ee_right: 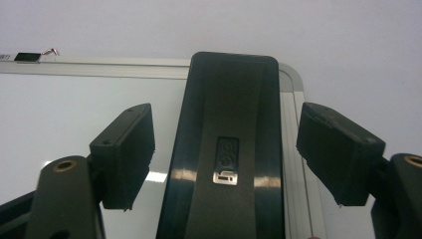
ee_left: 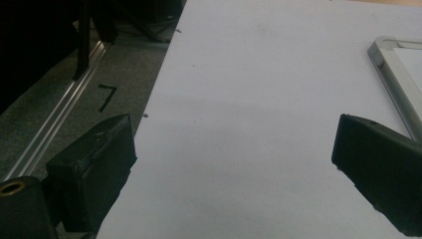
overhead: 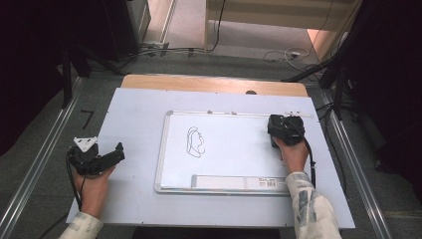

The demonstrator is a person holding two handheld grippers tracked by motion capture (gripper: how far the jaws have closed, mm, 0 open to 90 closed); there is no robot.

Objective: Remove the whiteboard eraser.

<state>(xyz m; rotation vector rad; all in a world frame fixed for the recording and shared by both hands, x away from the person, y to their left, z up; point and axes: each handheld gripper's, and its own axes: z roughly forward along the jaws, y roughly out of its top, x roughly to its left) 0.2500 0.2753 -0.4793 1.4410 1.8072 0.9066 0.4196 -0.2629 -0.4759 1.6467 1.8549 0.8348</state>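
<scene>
A whiteboard [overhead: 224, 149] with a black line drawing [overhead: 195, 142] lies on the pale table sheet [overhead: 134, 114]. At the board's upper right corner lies a black eraser [ee_right: 226, 149], lengthwise between the jaws of my right gripper [ee_right: 225, 112]. A narrow gap shows on each side of it, so the pads do not press on it. From above, the right gripper [overhead: 284, 123] covers that eraser. My left gripper [overhead: 107, 149] rests on the sheet left of the board. Its jaws [ee_left: 234, 134] are wide open with bare sheet between them.
A white strip with a label [overhead: 239, 183] runs along the board's near edge. The board's metal frame corner [ee_left: 393, 64] lies just right of the left gripper. A wooden table edge [overhead: 214, 82] shows at the far side. Floor rails [overhead: 45, 149] flank the table.
</scene>
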